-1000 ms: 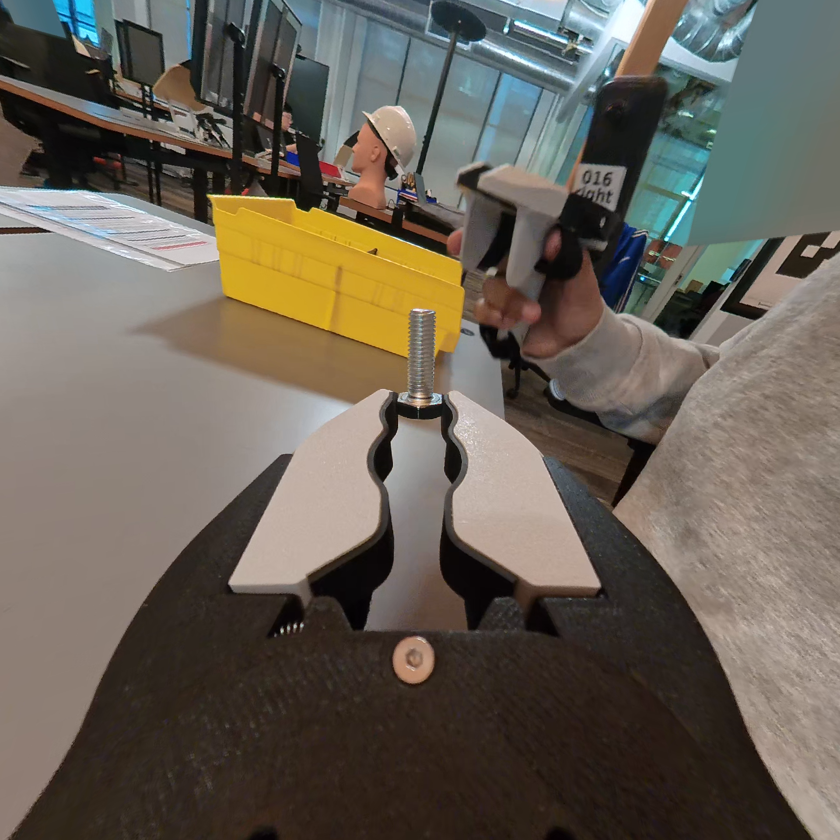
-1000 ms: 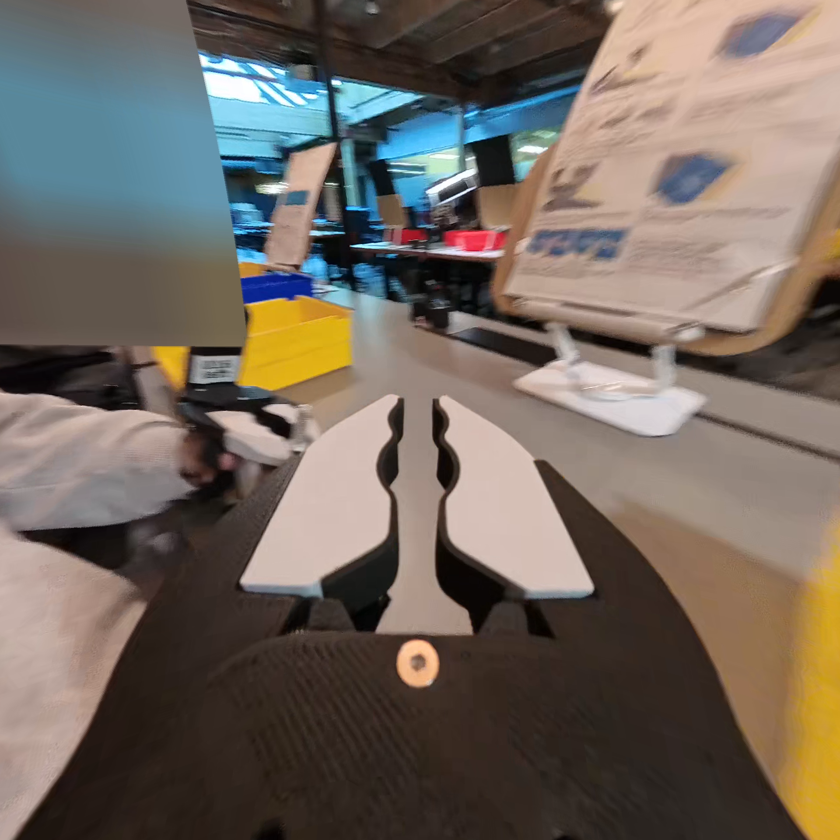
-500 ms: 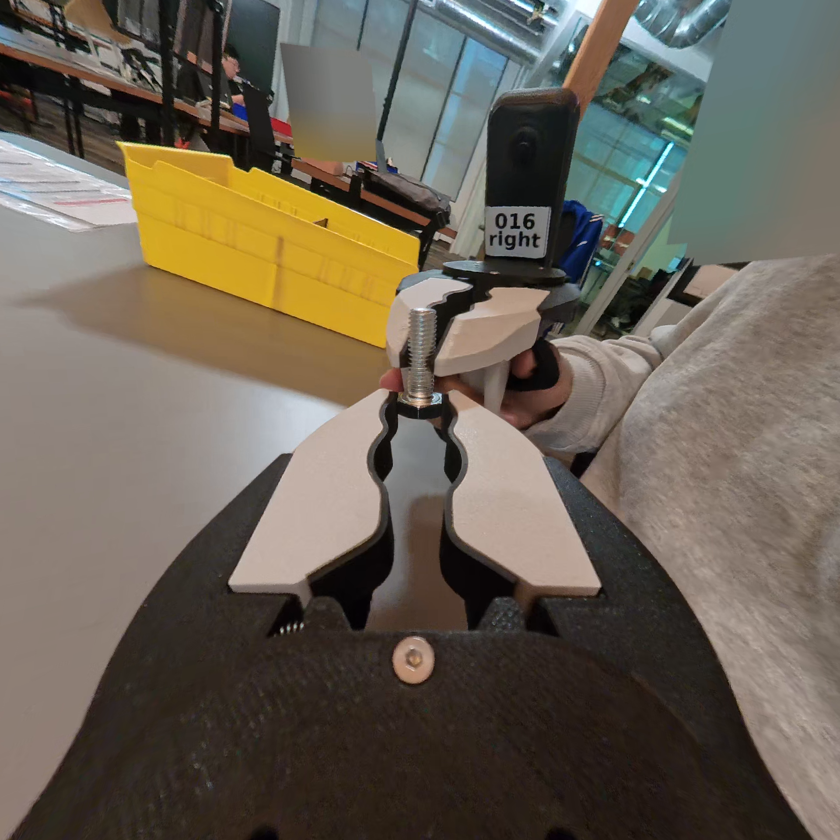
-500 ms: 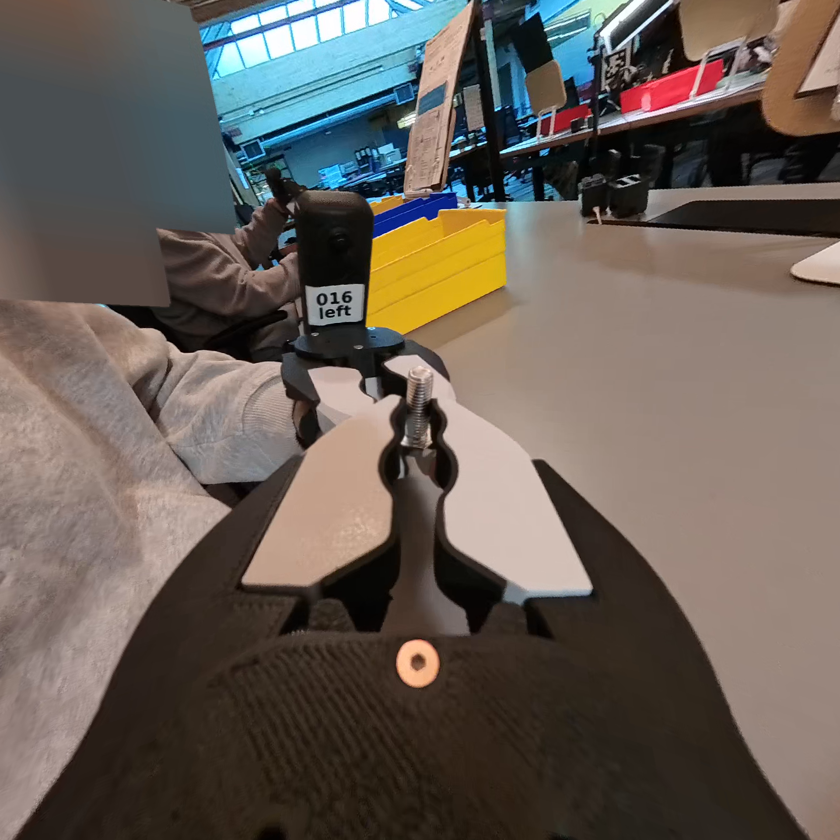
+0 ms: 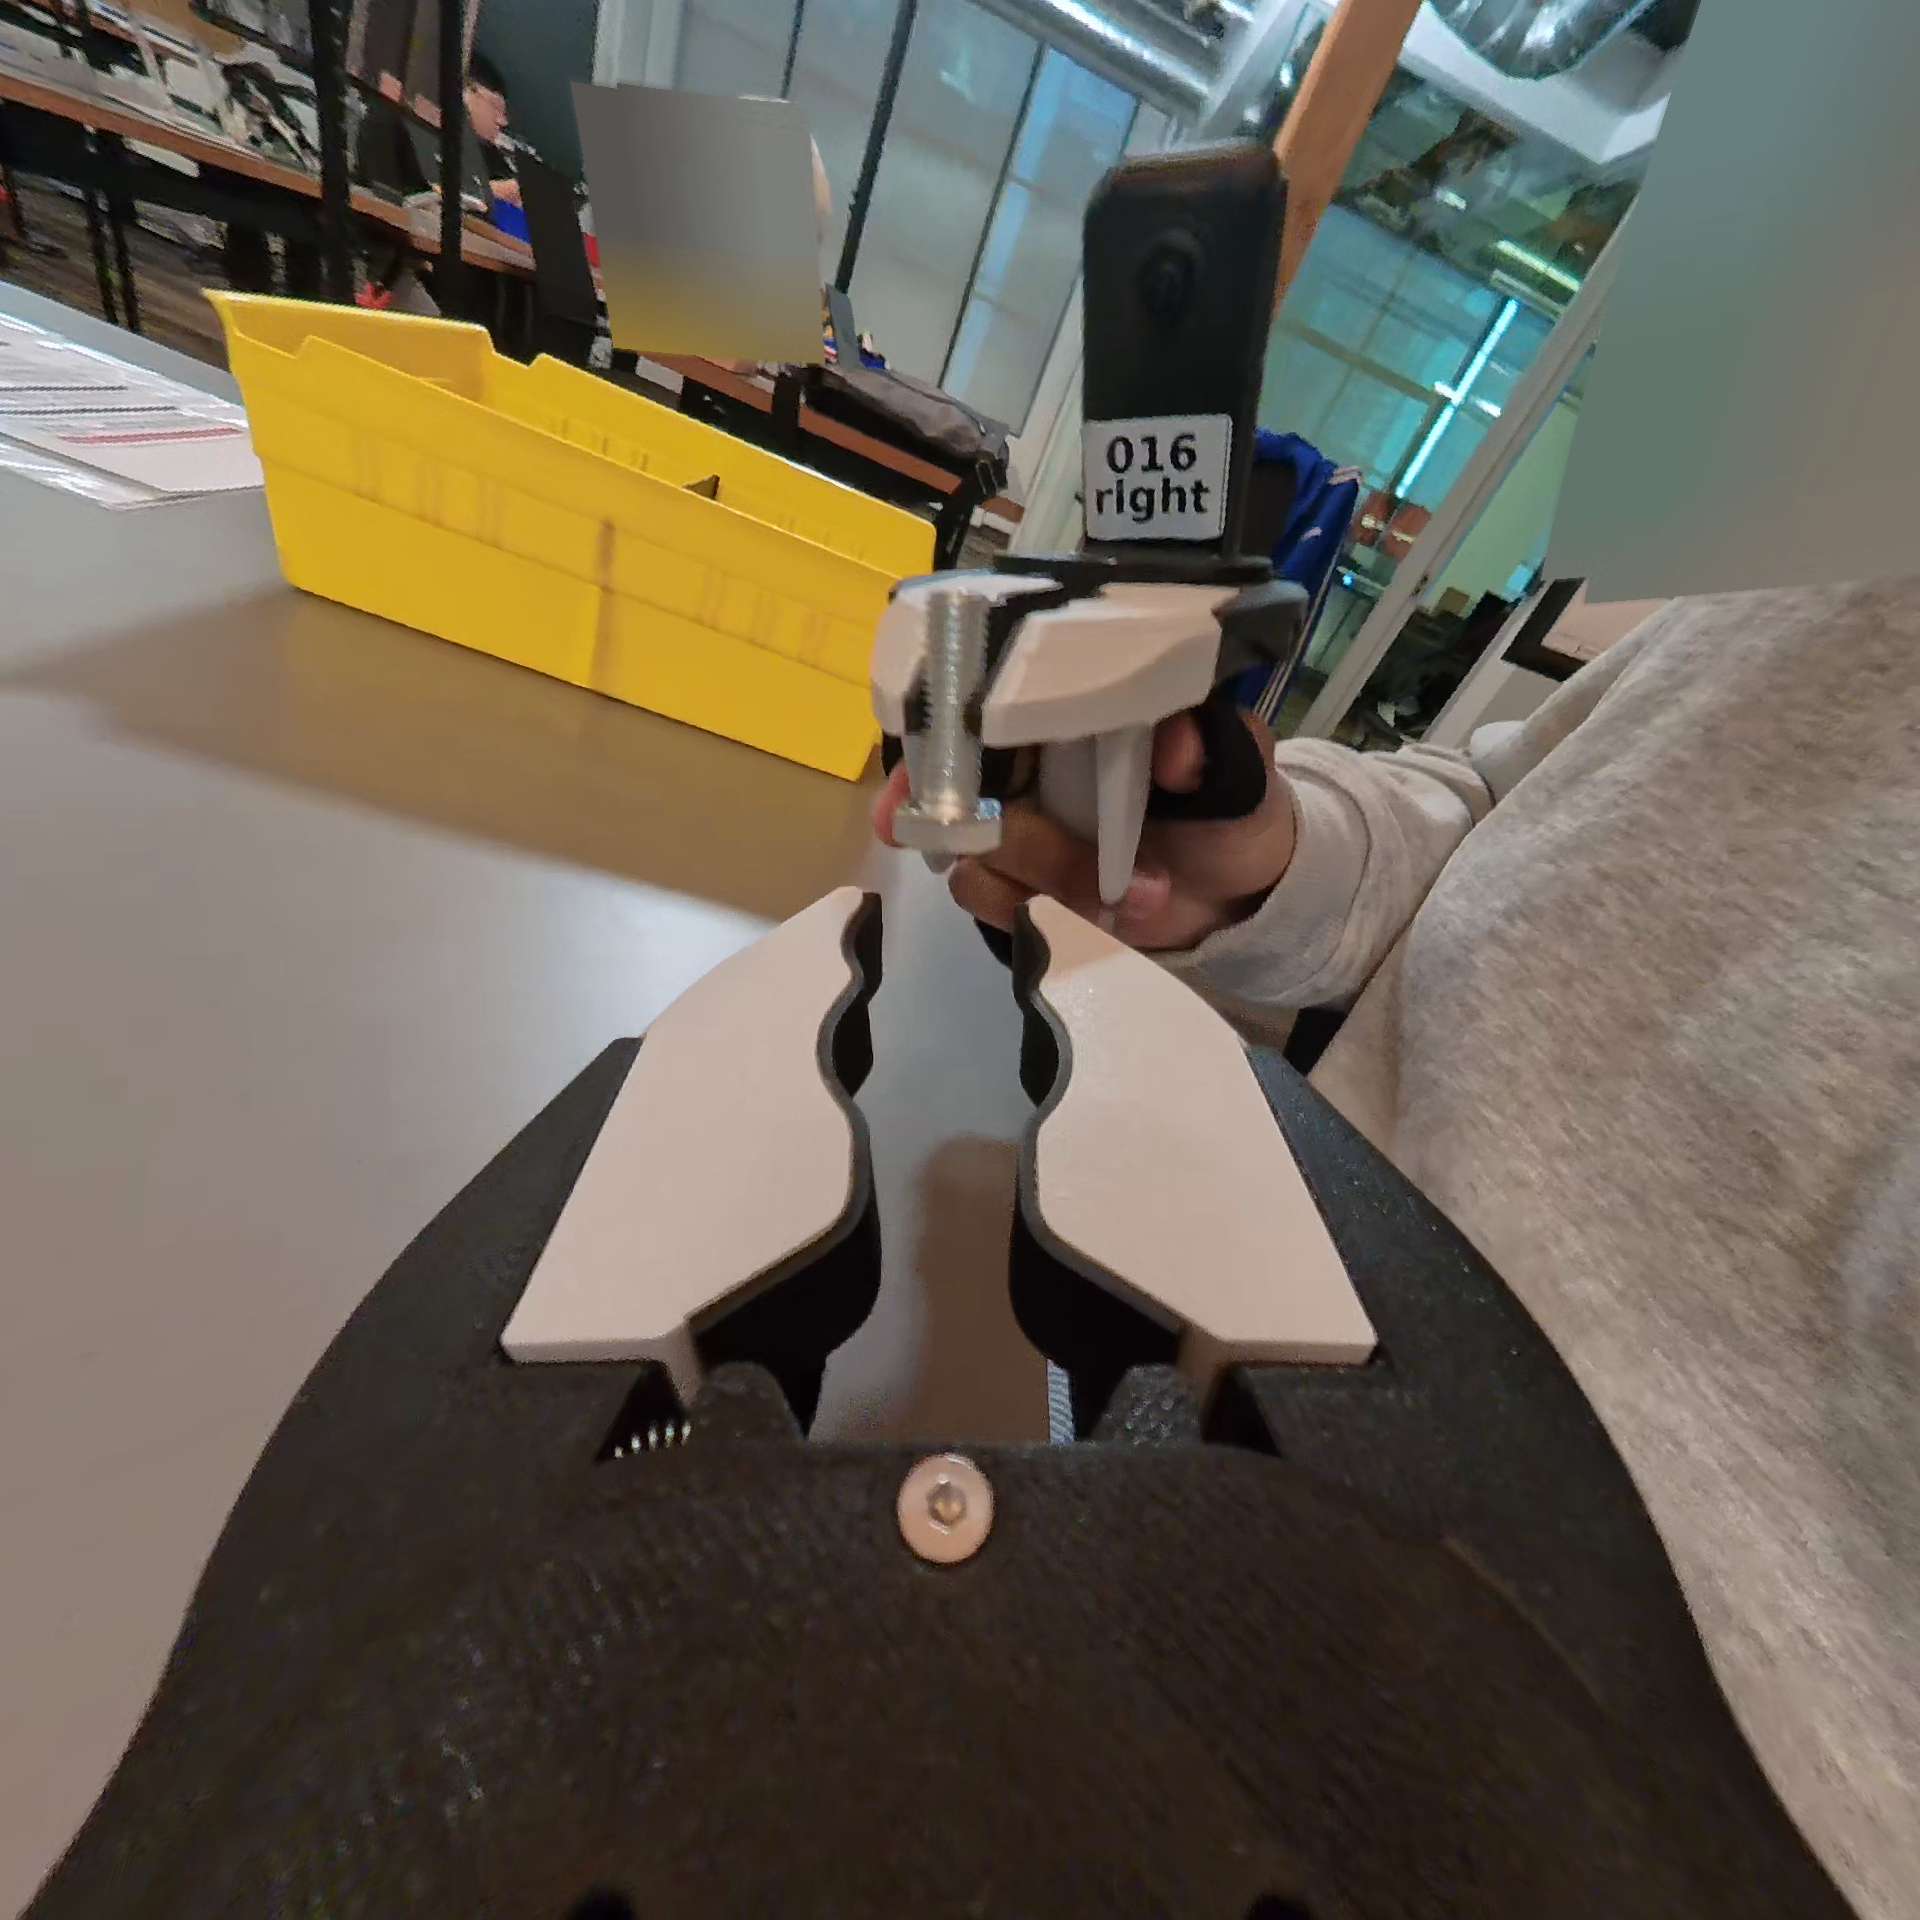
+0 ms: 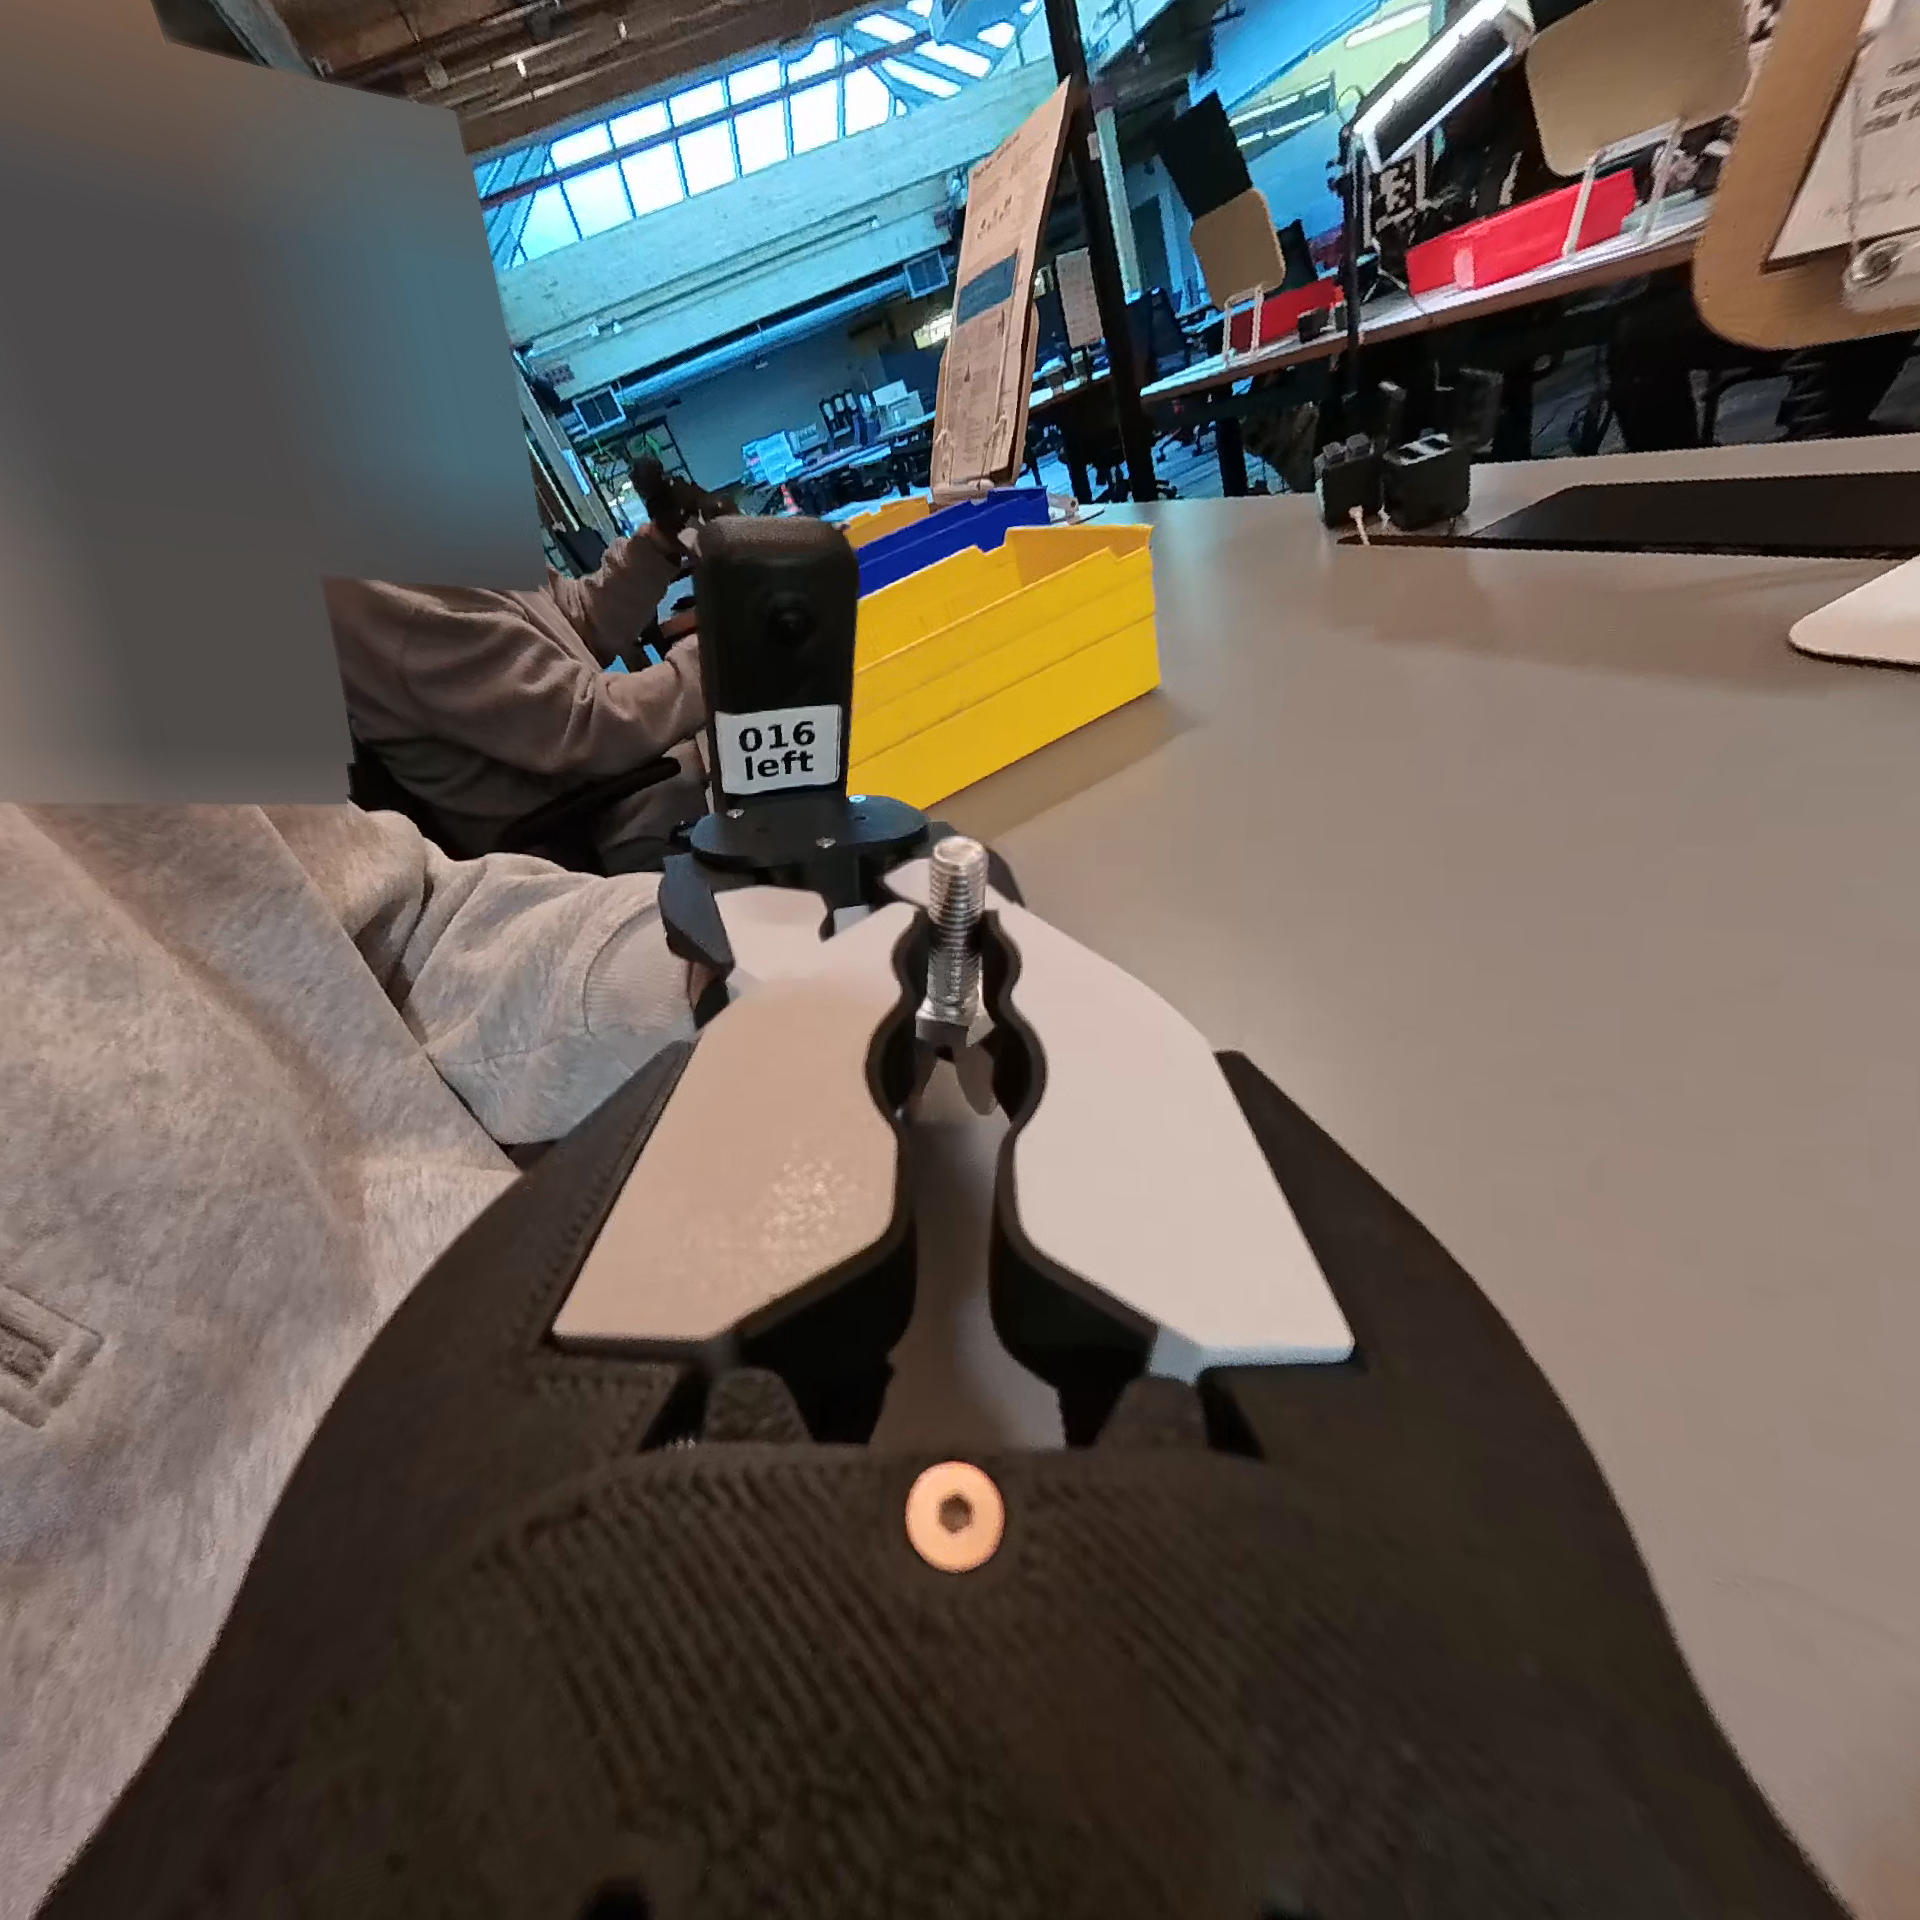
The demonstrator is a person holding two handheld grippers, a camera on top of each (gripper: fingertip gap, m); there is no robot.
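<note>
Your right gripper (image 6: pixel 951 997) is pinching a silver hex bolt (image 6: pixel 954 951) by its threaded shank, close to the tips of the jaws. The bolt stands upright, its long axis vertical: the hex head hangs below the jaws and the threaded end rises above them. In the left wrist view the same bolt (image 5: pixel 945 717) shows plainly, head down, gripped between the pale fingers (image 5: pixel 1081 675) of your right gripper (image 5: pixel 940 665), with your right hand (image 5: pixel 1153 842) wrapped round the handle beneath.

Your left gripper (image 5: pixel 945 925) holds nothing. Its jaws are spread, with a clear gap between them and only the counter (image 5: pixel 312 935) visible through it. The bolt lies straight ahead of those jaws and a little above their tips, apart from them, not touching. So the bolt belongs to your right side alone, though the left tips are just beside its head.

In the right wrist view the left gripper (image 6: pixel 821 904) sits just beyond the bolt, facing back toward you, with your grey sleeve (image 6: pixel 499 956) behind it.

A yellow bin (image 5: pixel 561 561) stands on the counter farther off, well apart from both grippers; it also appears in the right wrist view (image 6: pixel 997 665) with a blue bin (image 6: pixel 935 530) behind it. A printed sheet (image 5: pixel 94 416) lies at the far left of the counter.
</note>
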